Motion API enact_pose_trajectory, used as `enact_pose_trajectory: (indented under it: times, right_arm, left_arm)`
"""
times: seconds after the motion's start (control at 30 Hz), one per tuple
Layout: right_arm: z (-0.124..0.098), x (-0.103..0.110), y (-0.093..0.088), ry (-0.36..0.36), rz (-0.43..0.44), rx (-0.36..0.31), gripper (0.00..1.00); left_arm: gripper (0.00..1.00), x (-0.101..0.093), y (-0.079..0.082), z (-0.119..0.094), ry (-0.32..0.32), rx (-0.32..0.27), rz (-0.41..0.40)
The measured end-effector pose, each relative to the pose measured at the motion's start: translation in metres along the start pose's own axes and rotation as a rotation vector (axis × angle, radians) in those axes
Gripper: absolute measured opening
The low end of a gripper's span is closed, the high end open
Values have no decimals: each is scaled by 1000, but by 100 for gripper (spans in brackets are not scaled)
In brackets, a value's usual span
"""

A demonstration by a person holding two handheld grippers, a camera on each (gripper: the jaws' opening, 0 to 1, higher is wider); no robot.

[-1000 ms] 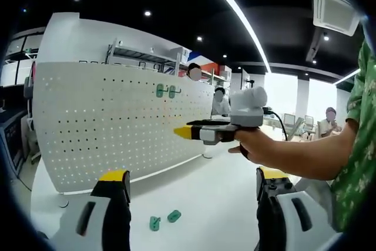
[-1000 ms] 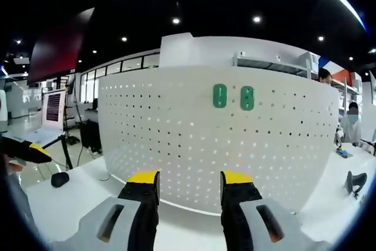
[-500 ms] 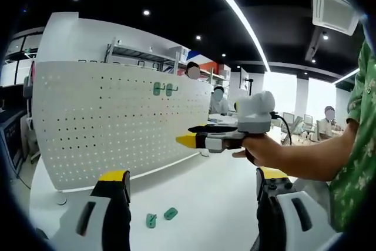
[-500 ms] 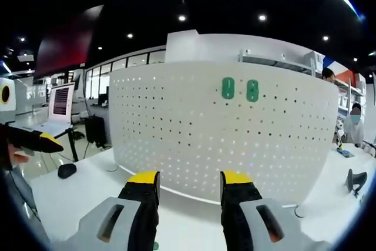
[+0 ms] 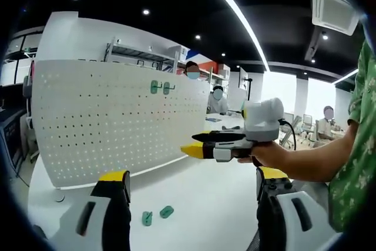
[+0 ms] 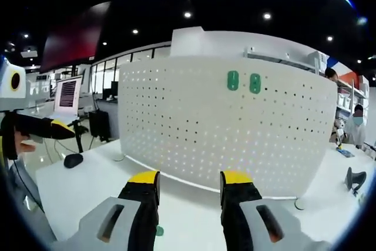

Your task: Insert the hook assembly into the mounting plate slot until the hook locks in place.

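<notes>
Two green hooks lie on the table near the pegboard. Left gripper is wide and empty, right gripper narrower, empty. Lower squarely over one hook before closing.

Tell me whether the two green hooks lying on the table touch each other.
Apart. In the left gripper view, white table shows between the two green hooks in front of the pegboard.

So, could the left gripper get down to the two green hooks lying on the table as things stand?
Probably yes. The left gripper is open and empty, and the green hooks lie on bare white table between its jaws. The right gripper hovers higher, clear of that path.
</notes>
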State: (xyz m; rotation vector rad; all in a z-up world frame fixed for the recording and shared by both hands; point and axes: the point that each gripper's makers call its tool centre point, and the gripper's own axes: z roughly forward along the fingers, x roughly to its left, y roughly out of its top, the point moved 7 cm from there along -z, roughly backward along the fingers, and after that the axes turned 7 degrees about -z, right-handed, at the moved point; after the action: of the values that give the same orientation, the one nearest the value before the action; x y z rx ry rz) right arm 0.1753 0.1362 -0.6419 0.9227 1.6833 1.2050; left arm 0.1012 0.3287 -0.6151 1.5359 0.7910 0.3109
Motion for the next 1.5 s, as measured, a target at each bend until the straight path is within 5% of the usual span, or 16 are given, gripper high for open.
enact_pose_trajectory:
  times: [0.53, 1.5]
  right_arm:
    - [-13, 17, -19, 62, -19, 40, 41]
    - [0, 33, -37, 196, -70, 116, 41]
  left_arm:
    - [91, -5, -11, -7, 16, 20, -8]
    - [90, 2, -38, -14, 61, 89, -39]
